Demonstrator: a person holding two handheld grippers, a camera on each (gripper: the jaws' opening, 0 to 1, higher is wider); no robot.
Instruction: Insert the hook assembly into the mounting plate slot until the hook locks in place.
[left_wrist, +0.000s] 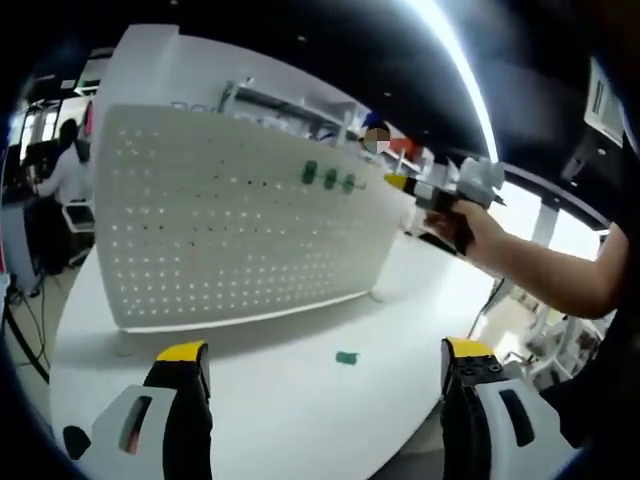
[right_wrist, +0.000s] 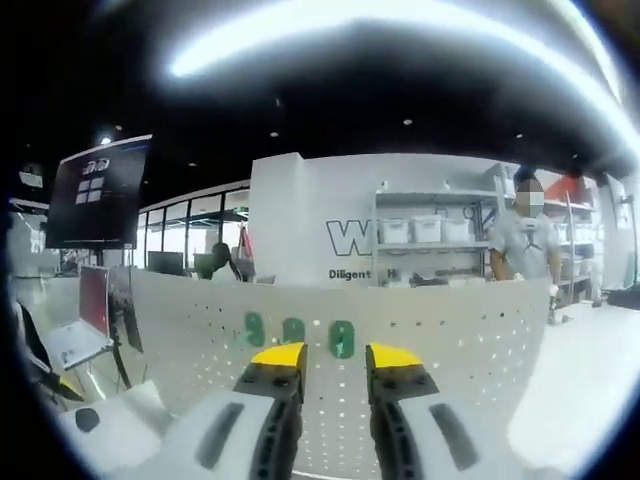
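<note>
A white perforated mounting plate (left_wrist: 240, 220) stands upright on the white table (left_wrist: 300, 420). Three green hooks (left_wrist: 330, 178) sit in a row near its upper right. One more green hook (left_wrist: 346, 357) lies loose on the table in front of it. My left gripper (left_wrist: 325, 352) hovers low over the table, open wide, the loose hook just beyond the gap. My right gripper (left_wrist: 420, 190), held in a hand, is up by the plate's right edge. In the right gripper view the right gripper (right_wrist: 335, 358) faces the plate (right_wrist: 450, 340) and the three hooks (right_wrist: 293, 331), jaws apart with nothing between them.
The table's rounded edge (left_wrist: 400, 450) runs close below my left gripper. A person (left_wrist: 65, 170) sits at a desk far left; another person (right_wrist: 525, 240) stands behind the plate by shelves (right_wrist: 430, 235). A laptop (right_wrist: 85, 320) sits at the left.
</note>
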